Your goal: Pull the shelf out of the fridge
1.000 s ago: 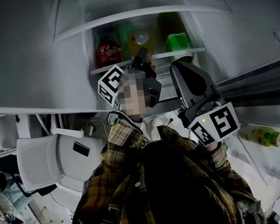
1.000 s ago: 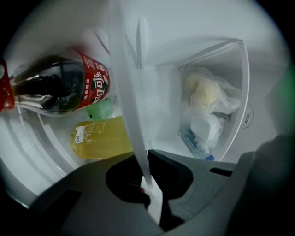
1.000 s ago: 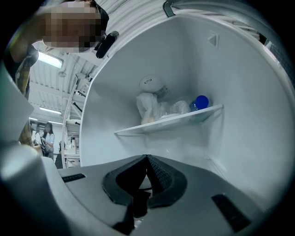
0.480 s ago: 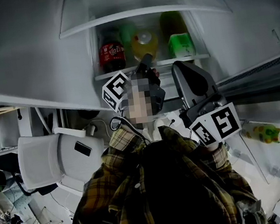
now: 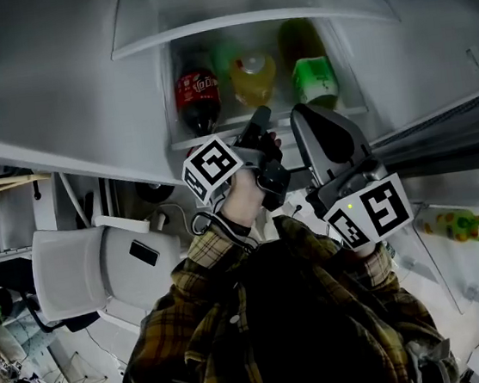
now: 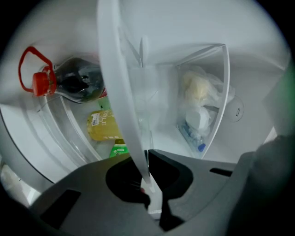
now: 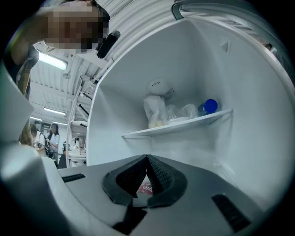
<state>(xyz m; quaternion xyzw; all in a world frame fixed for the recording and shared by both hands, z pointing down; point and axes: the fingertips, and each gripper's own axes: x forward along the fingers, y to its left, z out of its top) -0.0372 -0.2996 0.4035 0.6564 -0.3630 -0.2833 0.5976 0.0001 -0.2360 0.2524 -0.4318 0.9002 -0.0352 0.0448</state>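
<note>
The fridge shelf (image 5: 215,135) is a clear pane with a white front edge, and it carries three bottles. My left gripper (image 5: 259,123) is shut on that front edge. In the left gripper view the edge (image 6: 120,92) runs as a white strip down between the jaws of the left gripper (image 6: 146,159), which are pinched on it. A cola bottle (image 6: 73,83) and a yellow bottle (image 6: 103,124) stand behind. Just right of the left one, my right gripper (image 5: 304,113) is level at the fridge opening. Its jaws (image 7: 147,159) meet at the tips and hold nothing.
On the shelf stand a cola bottle (image 5: 197,96), a yellow juice bottle (image 5: 253,76) and a green bottle (image 5: 312,78). An upper shelf (image 7: 184,123) holds plastic bags and a blue-capped bottle (image 7: 210,105). The open door holds a bottle (image 5: 456,227) at right. A white chair (image 5: 67,272) stands at left.
My left gripper has drawn back toward me with the shelf's edge in its jaws, and the shelf and its bottles have slid outward with it. The right gripper has stayed put.
</note>
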